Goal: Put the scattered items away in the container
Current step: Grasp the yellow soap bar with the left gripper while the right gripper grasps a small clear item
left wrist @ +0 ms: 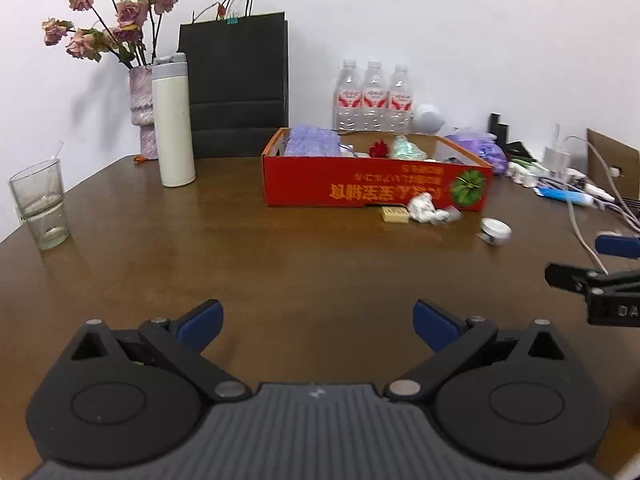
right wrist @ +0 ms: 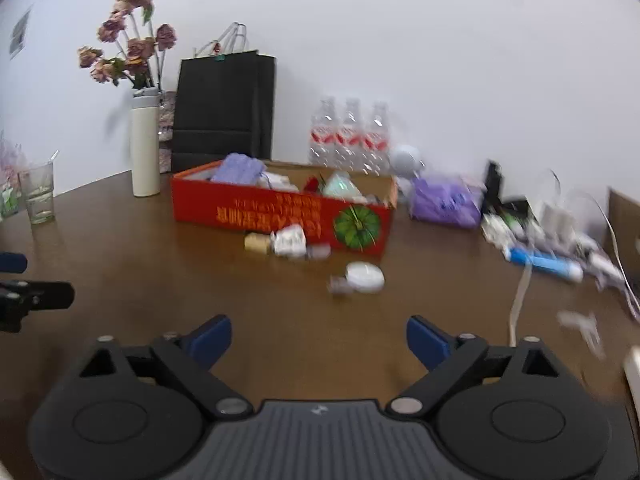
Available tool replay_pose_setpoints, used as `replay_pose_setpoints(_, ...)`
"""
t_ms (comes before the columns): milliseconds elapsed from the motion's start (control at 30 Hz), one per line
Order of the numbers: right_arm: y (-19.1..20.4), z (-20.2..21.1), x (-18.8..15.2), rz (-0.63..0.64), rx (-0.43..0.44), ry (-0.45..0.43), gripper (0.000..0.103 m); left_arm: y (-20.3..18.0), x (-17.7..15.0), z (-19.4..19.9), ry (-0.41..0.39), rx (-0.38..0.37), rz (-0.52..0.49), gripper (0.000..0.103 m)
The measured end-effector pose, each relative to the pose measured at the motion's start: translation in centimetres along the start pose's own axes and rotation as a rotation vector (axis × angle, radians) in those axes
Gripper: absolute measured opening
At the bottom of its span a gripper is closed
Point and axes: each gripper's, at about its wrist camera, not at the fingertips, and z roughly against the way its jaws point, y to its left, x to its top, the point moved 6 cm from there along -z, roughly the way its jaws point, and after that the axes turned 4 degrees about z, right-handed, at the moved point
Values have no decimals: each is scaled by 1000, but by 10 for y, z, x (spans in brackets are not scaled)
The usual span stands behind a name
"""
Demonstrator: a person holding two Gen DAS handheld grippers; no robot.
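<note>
- left gripper (left wrist: pixel 318 322) and right gripper (right wrist: pixel 319 338): fingers spread wide, holding nothing
- red cardboard box (left wrist: pixel 360 184) – rectangular, on brown wooden table (left wrist: pixel 200 248)
- against its front: tan block (left wrist: pixel 395 214), crumpled white paper (left wrist: pixel 426 209); round white jar (left wrist: pixel 495 229) nearby
- three clear plastic bottles (left wrist: pixel 373 94) behind

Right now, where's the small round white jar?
The white jar sits on the table, in front of the red box near its right corner, right of the crumpled paper.

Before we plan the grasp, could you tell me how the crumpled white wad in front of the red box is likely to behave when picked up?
The crumpled white wad looks like paper or tissue, so probably very light and compressible under closing jaws. Its irregular folds suggest it won't roll, though a nudge might slide it against the red box.
</note>
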Motion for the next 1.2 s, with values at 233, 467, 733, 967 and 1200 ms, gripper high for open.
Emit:
replay_pose_setpoints(233, -7, -81, 28, 10, 52, 79, 68, -29, 37, -62, -31, -52, -80, 87)
replay_pose_setpoints(467, -16, -125, 23, -42, 53, 199, 41, -56, 54, -140, 32, -67, -123, 67)
replay_pose_setpoints(733, -22, -137, 17, -116, 86, 212, 22, -75, 65, -194, 105, -100, -132, 68)
replay_pose_setpoints(967, -24, -139, 16, -121, 95, 184, 21, -87, 65, -203, 137, -117, -146, 37)
replay_pose_setpoints(1200, -23, -136, 16, -133, 102, 181, 16, -74, 64, -173, 108, -101, -77, 36)
